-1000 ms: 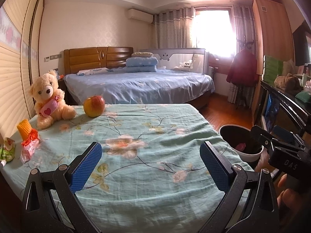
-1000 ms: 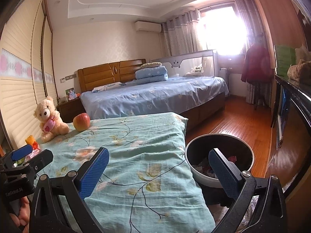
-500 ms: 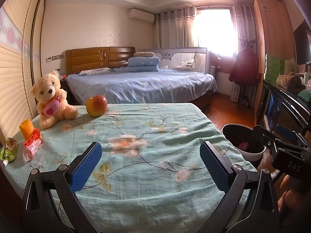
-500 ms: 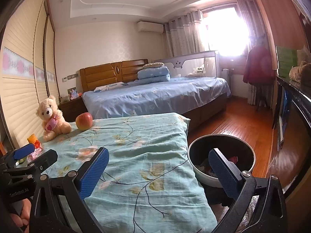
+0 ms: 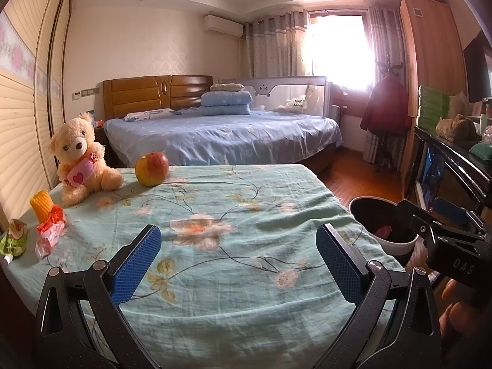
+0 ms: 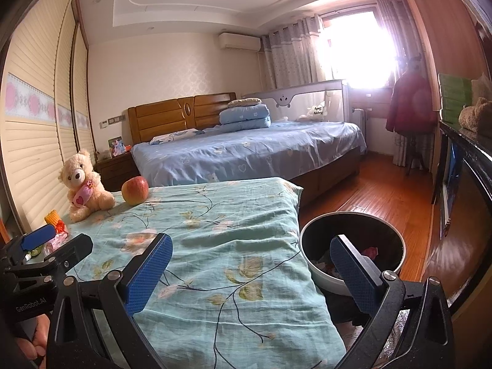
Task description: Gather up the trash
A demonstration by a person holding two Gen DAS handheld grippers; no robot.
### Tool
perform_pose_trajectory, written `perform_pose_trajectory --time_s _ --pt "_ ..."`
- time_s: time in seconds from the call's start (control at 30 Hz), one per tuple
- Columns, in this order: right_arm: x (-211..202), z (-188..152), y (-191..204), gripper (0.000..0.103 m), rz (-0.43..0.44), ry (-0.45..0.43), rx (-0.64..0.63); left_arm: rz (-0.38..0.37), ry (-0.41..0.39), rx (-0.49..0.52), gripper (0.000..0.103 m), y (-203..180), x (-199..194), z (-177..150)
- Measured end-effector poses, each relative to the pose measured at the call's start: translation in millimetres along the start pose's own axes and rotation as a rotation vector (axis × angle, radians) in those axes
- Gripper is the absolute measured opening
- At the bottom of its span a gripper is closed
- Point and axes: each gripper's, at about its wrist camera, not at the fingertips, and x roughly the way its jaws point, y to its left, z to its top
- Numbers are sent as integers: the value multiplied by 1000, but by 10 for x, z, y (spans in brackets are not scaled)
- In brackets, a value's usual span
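Observation:
A red-and-clear crumpled wrapper (image 5: 50,233) and a green pouch (image 5: 13,240) lie at the table's left edge, beside an orange ridged piece (image 5: 41,204). The wrapper also shows in the right wrist view (image 6: 58,230). A black-lined trash bin (image 6: 352,246) with scraps inside stands on the floor right of the table; it also shows in the left wrist view (image 5: 382,224). My left gripper (image 5: 238,264) is open and empty over the table's near middle. My right gripper (image 6: 250,273) is open and empty above the table's right edge and the bin.
The table wears a teal flowered cloth (image 5: 230,215). A teddy bear (image 5: 81,160) and an apple (image 5: 151,168) sit at its far left. A blue bed (image 5: 221,135) lies behind. A dark cabinet (image 5: 455,172) runs along the right, with wooden floor (image 6: 381,190) between.
Both grippers have drawn back and risen slightly, so the table and bin look a little farther. Both stay open and empty. Nothing on the table has moved.

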Motion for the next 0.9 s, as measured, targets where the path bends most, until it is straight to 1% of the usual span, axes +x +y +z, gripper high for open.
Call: perform_pose_trajectory --time_s 0.9 --pt "-3 -7 26 103 6 6 -4 0 10 -1 103 -11 38 -6"
